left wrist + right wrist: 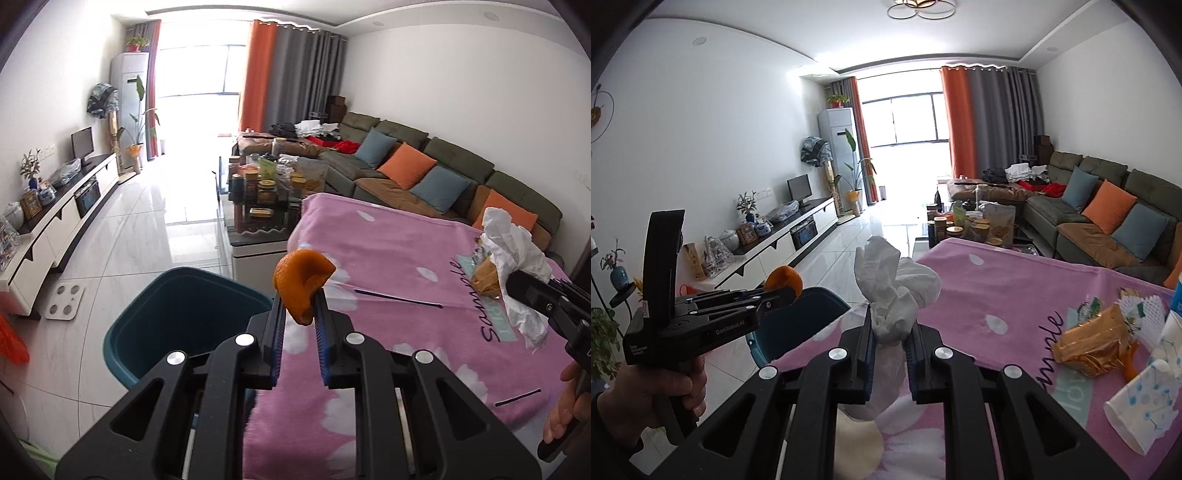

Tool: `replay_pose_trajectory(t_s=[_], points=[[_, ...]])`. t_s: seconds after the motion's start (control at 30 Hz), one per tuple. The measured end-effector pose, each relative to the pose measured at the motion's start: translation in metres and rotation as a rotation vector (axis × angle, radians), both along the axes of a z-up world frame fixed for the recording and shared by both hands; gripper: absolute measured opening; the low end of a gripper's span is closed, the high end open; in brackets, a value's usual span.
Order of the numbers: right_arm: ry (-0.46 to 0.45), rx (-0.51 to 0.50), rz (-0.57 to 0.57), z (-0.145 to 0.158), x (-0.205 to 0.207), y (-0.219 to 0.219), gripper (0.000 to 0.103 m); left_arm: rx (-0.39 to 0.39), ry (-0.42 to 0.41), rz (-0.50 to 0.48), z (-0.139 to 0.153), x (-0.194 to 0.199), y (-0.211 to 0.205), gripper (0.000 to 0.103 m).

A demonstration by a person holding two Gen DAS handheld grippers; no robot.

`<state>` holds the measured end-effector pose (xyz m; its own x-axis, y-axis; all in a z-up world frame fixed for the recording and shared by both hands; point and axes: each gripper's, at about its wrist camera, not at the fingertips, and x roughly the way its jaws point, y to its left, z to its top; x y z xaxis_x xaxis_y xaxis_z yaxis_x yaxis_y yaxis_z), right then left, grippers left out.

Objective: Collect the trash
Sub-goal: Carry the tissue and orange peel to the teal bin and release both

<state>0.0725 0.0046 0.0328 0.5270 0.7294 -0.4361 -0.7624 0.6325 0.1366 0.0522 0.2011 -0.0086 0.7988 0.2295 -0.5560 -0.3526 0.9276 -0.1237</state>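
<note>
My left gripper is shut on a curled piece of orange peel, held in the air near the left edge of the pink-covered table. Just beyond and below it stands a dark teal bin on the floor. The right wrist view shows the same left gripper with the orange peel above the bin. My right gripper is shut on a crumpled white tissue, over the table's left part. In the left wrist view the tissue shows at the far right.
More litter lies on the pink cloth at the right: a gold foil wrapper, white foam netting and a patterned paper cup. Two thin dark sticks lie on the cloth. A cluttered coffee table and a sofa stand behind.
</note>
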Motion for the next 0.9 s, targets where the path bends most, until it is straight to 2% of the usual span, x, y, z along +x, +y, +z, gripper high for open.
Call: replay_pose_trajectory(t_s=[0.27, 0.5, 0.9], points=[[0.001, -0.032, 0.133, 0.006, 0.004, 0.063, 0.013, -0.001, 0.017, 0.129, -0.006, -0.034, 0.061, 0.016], [0.037, -0.082, 0.233, 0.001, 0.009, 0.118, 0.013, -0.011, 0.025, 0.165, -0.008, -0.051, 0.079, 0.017], [0.156, -0.259, 0.315, -0.032, 0.031, 0.204, 0.013, -0.082, 0.096, 0.186, -0.045, -0.025, 0.096, 0.017]])
